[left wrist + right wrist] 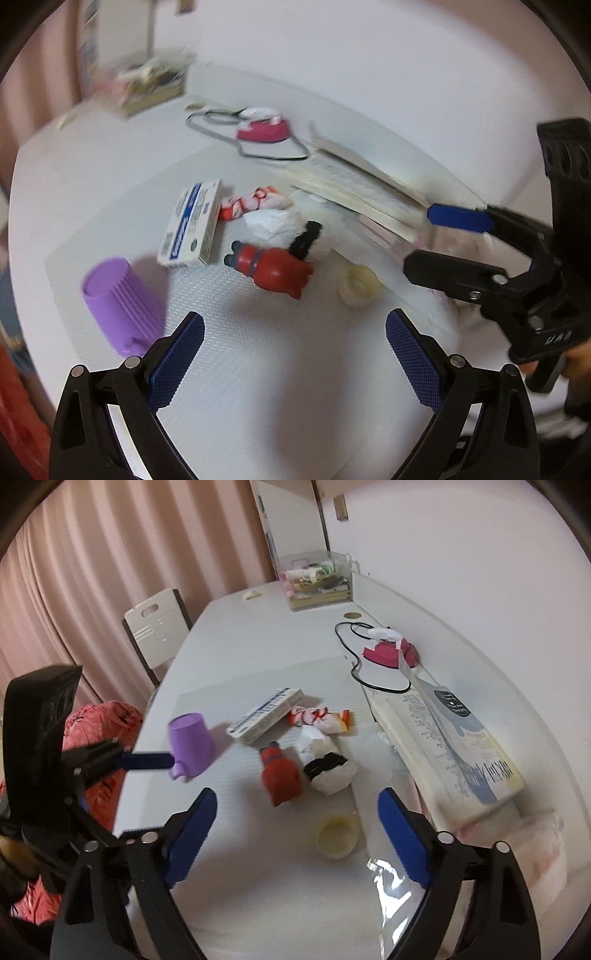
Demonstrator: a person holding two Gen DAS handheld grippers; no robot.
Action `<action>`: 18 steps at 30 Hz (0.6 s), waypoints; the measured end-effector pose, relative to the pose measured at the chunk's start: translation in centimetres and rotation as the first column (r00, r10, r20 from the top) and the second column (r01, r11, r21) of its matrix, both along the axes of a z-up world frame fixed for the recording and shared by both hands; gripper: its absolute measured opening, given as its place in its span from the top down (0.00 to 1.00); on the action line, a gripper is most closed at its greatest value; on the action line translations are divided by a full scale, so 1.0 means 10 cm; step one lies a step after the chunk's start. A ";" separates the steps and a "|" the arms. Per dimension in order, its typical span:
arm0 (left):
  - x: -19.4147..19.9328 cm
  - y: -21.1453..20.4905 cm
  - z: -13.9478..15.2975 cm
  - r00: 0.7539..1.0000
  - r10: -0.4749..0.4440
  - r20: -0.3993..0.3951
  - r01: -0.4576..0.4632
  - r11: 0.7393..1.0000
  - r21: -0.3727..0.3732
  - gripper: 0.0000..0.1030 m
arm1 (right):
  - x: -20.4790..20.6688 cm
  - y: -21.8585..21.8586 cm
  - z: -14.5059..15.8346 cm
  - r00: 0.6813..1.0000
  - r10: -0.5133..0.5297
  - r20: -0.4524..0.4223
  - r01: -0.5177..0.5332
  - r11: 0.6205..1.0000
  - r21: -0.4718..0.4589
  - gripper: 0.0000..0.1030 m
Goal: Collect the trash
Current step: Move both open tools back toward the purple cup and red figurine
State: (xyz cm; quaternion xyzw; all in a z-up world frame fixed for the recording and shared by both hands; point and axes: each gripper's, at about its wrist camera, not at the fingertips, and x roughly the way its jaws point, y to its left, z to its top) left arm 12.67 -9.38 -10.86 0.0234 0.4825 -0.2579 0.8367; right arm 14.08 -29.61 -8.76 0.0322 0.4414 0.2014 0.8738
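Observation:
On the white table lie a small red bottle (271, 267) (279, 775), a white and blue box (192, 225) (267, 716), a red and white wrapper (255, 201) (319, 718), crumpled white paper with a black strip (291, 229) (327, 768) and a small cream tape roll (358, 286) (338, 836). An upturned purple cup (122, 302) (190, 746) stands at the left. My left gripper (295, 354) is open and empty, just short of the bottle. My right gripper (297, 834) is open and empty above the table near the tape roll. Each gripper shows in the other's view, the right (436, 240) and the left (147, 760).
A thick open book (443, 746) (354, 184) lies at the right. A pink mini iron (388, 651) (260, 127) with a black cord sits behind it. A clear box of small items (317, 581) stands at the far end. A white chair (157, 627) and red cloth (99, 723) are at the left.

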 end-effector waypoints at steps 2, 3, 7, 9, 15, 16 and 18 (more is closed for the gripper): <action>0.03 -0.02 -0.06 0.999 0.043 -0.009 -0.044 0.999 -0.019 0.06 | 0.16 0.02 -0.12 1.000 0.007 -0.016 -0.007 1.000 -0.011 0.25; 0.05 -0.04 -0.10 0.998 0.066 -0.008 -0.066 0.998 -0.010 0.06 | 0.23 0.04 -0.17 1.000 0.014 -0.025 -0.014 1.000 -0.016 0.28; 0.08 -0.06 -0.25 0.993 0.119 -0.021 -0.119 0.993 0.023 0.06 | 0.48 0.11 -0.39 0.997 0.046 -0.054 -0.048 0.998 -0.040 0.35; 0.09 -0.05 -0.28 0.991 0.134 -0.028 -0.133 0.991 0.023 0.06 | 0.61 0.13 -0.49 0.996 0.053 -0.067 -0.057 0.997 -0.058 0.38; 0.13 0.02 -0.38 0.983 0.178 -0.045 -0.177 0.984 0.028 0.06 | 0.90 0.24 -0.82 0.989 0.072 -0.128 -0.087 0.989 -0.119 0.38; 0.14 0.03 -0.39 0.981 0.186 -0.047 -0.185 0.982 0.028 0.06 | 0.93 0.26 -0.87 0.987 0.079 -0.139 -0.097 0.987 -0.129 0.38; 0.15 0.04 -0.40 0.978 0.203 -0.052 -0.202 0.979 0.021 0.06 | 0.98 0.30 -0.96 0.982 0.094 -0.161 -0.118 0.983 -0.143 0.42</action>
